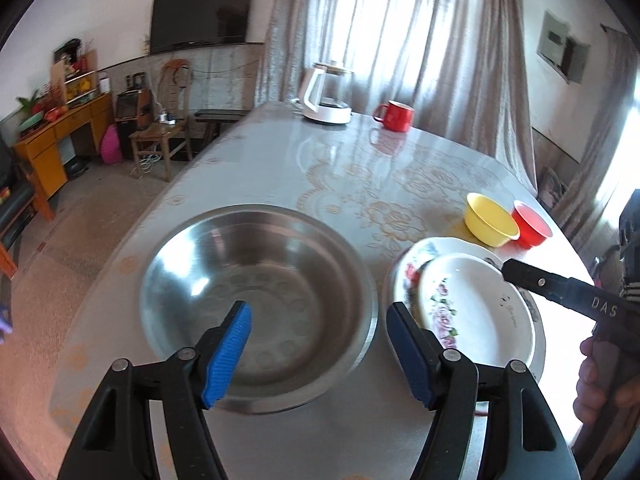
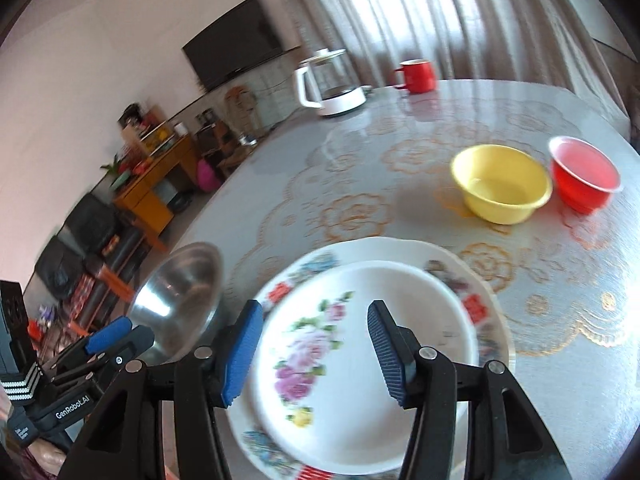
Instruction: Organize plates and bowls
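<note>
1. Near edge of the table [image 2: 560, 280] hidden under both grippers' black frames; near rim of the lower plate [image 2: 400, 246] cut off by the bottom of the right wrist view; both views blurred.
2. Left gripper [image 1: 320, 344]: blue pads apart, nothing between them, poised over the near right rim of the steel basin [image 1: 256, 280], angled down. Seen also at the lower left of the right wrist view.
3. Right gripper [image 2: 316, 354]: pads apart, gripping nothing, hanging above the smaller plate [image 2: 360, 360], tilted down. A hand [image 1: 600, 384] around its handle, cut by the right border of the left wrist view.
4. Steel basin empty, shiny, close to the table's near left edge.
5. Just right of it, white smaller plate with pink flowers stacked on the wider lower plate with a coloured patterned rim.
6. Farther, toward the right edge: yellow bowl [image 2: 500, 184] and red bowl [image 2: 584, 176], upright, side by side; touching or not, unclear.
7. At the far edge: white-based glass kettle [image 1: 326, 96] and red mug [image 1: 394, 116], well apart from the dishes.
</note>
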